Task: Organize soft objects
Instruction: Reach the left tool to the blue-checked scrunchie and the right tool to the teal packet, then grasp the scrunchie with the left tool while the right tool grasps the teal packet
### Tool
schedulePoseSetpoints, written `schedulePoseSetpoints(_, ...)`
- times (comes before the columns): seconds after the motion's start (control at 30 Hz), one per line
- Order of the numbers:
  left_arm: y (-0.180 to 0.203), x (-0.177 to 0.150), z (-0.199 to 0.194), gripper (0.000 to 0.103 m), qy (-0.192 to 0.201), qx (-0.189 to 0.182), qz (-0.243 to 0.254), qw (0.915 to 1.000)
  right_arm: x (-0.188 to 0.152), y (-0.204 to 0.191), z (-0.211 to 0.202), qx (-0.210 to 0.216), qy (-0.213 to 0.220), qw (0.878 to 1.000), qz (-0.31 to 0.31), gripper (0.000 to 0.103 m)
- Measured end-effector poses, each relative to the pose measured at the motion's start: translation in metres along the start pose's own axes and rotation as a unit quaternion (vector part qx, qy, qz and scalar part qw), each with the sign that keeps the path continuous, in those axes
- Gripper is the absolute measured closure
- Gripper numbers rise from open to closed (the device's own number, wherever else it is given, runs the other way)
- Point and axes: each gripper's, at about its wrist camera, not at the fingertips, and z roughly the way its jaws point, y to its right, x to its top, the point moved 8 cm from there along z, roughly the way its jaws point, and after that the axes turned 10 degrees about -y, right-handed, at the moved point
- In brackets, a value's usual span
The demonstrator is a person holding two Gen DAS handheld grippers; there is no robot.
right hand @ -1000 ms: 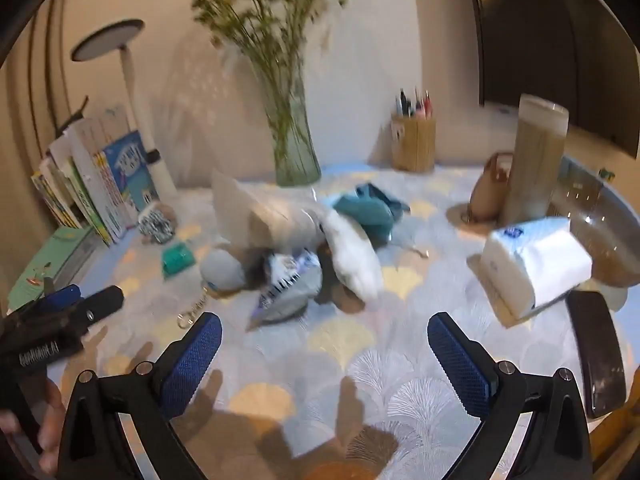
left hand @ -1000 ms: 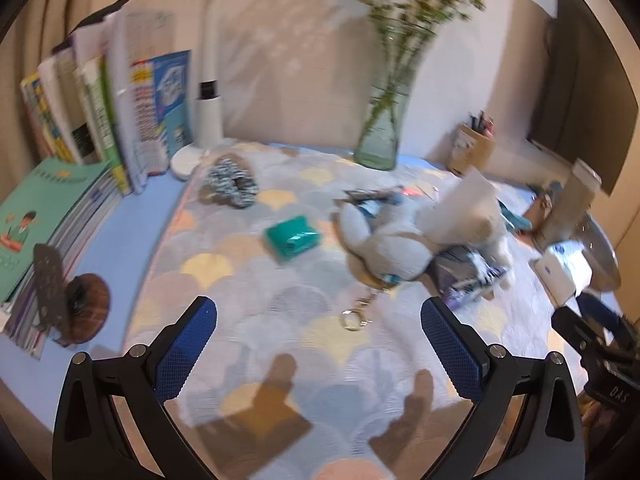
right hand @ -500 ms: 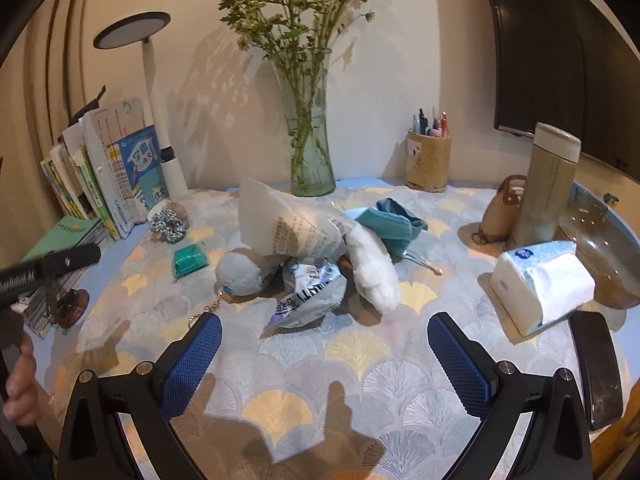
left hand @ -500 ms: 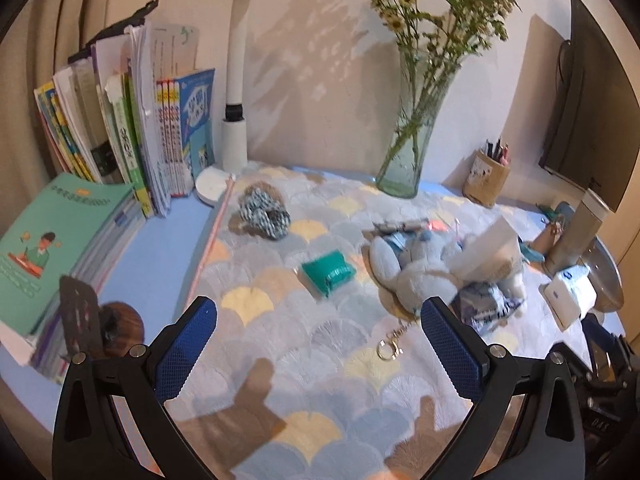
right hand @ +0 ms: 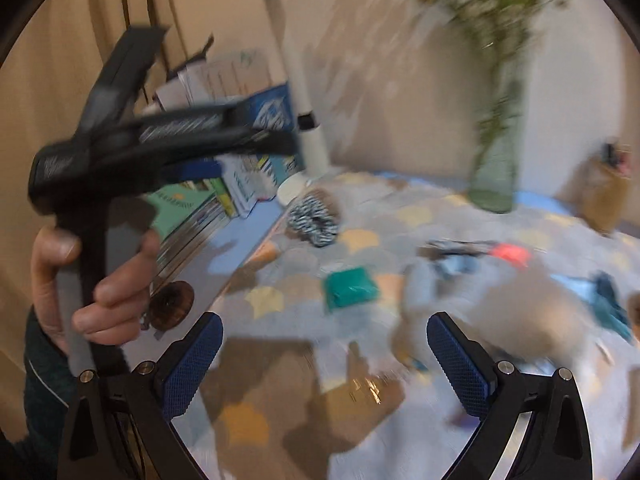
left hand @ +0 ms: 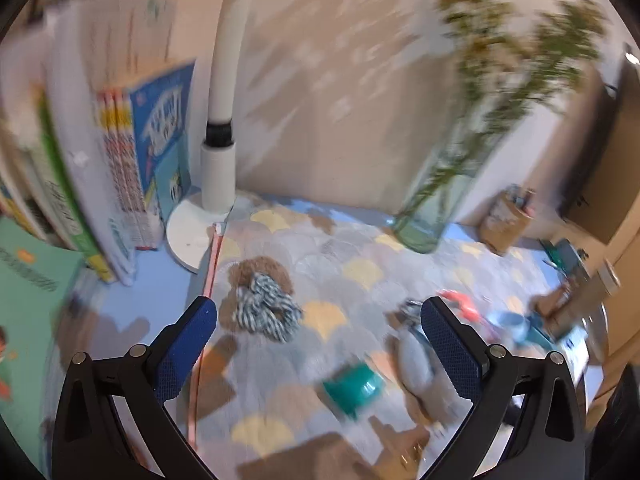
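Observation:
Both views are motion-blurred. A black-and-white striped scrunchie (left hand: 266,310) lies on the patterned mat, just ahead of my open left gripper (left hand: 318,340); it also shows in the right wrist view (right hand: 314,218). A teal folded soft item (left hand: 354,386) lies lower right of it, also in the right wrist view (right hand: 350,286). A grey plush toy (left hand: 414,362) lies by the left gripper's right finger, blurred in the right wrist view (right hand: 516,320). My right gripper (right hand: 324,360) is open and empty above the mat. The left gripper's body and the hand holding it (right hand: 108,200) fill that view's left side.
Upright books (left hand: 100,168) and a flat green book (left hand: 28,280) stand left. A white lamp base (left hand: 196,236) sits behind the scrunchie. A glass vase with flowers (left hand: 436,208) and a pen holder (left hand: 506,220) stand at the back. A teal cloth (right hand: 608,300) lies right.
Both grippers have swung left and forward toward the scrunchie and lamp. The left gripper has come much closer to the scrunchie. Both stay open and empty.

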Motion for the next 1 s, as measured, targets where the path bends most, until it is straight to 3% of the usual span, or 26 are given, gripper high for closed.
schedulePoseSetpoints(0.07,-0.014,0.002,0.028,0.004,-0.015,0.003,-0.022,0.9996,0.011,0.002,0.038,-0.011,-0.026,1.0,-0.003,0.003)
schedulePoseSetpoints(0.13,-0.026,0.003,0.058,0.007,-0.032,-0.007,-0.042,0.9986,0.015,0.008,0.073,-0.017,-0.056,0.998,0.001,0.016)
schedulePoseSetpoints(0.3,-0.037,-0.003,0.093,0.009,-0.052,0.006,-0.043,0.9977,0.02,0.034,0.122,-0.064,-0.09,0.994,-0.007,0.017)
schedulePoseSetpoints(0.37,-0.041,-0.002,0.098,0.01,-0.051,0.017,-0.043,0.9976,0.019,0.033,0.126,-0.065,-0.082,0.994,-0.021,0.017)
schedulePoseSetpoints(0.4,-0.042,-0.003,0.099,0.015,-0.052,0.016,-0.046,0.9975,0.021,0.033,0.129,-0.064,-0.083,0.994,-0.02,0.017)
schedulePoseSetpoints(0.47,-0.043,-0.006,0.104,0.03,-0.06,0.011,-0.047,0.997,0.023,0.03,0.133,-0.063,-0.084,0.994,-0.018,0.017)
schedulePoseSetpoints(0.5,-0.045,-0.006,0.105,0.043,-0.063,0.014,-0.046,0.9968,0.024,0.03,0.136,-0.061,-0.085,0.994,-0.019,0.017)
schedulePoseSetpoints(0.53,-0.047,-0.005,0.109,0.06,-0.066,0.024,-0.042,0.9966,0.023,0.028,0.14,-0.062,-0.086,0.994,-0.022,0.021)
schedulePoseSetpoints(0.57,-0.047,-0.005,0.112,0.063,-0.07,0.031,-0.039,0.9963,0.022,0.027,0.143,-0.067,-0.089,0.993,-0.028,0.027)
schedulePoseSetpoints(0.6,-0.047,-0.006,0.113,0.066,-0.069,0.035,-0.036,0.9963,0.022,0.026,0.147,-0.073,-0.094,0.992,-0.031,0.047)
schedulePoseSetpoints(0.67,-0.046,-0.007,0.109,0.076,-0.061,0.038,-0.029,0.997,0.022,0.027,0.147,-0.075,-0.092,0.993,-0.031,0.048)
schedulePoseSetpoints(0.9,-0.029,-0.015,0.083,0.077,-0.042,0.036,-0.011,0.9984,0.019,0.027,0.111,-0.026,-0.055,0.998,-0.01,0.049)
schedulePoseSetpoints(1.0,-0.012,-0.016,0.051,0.077,-0.017,0.022,0.001,0.9996,0.022,0.023,0.086,-0.033,-0.039,0.999,-0.006,0.049)
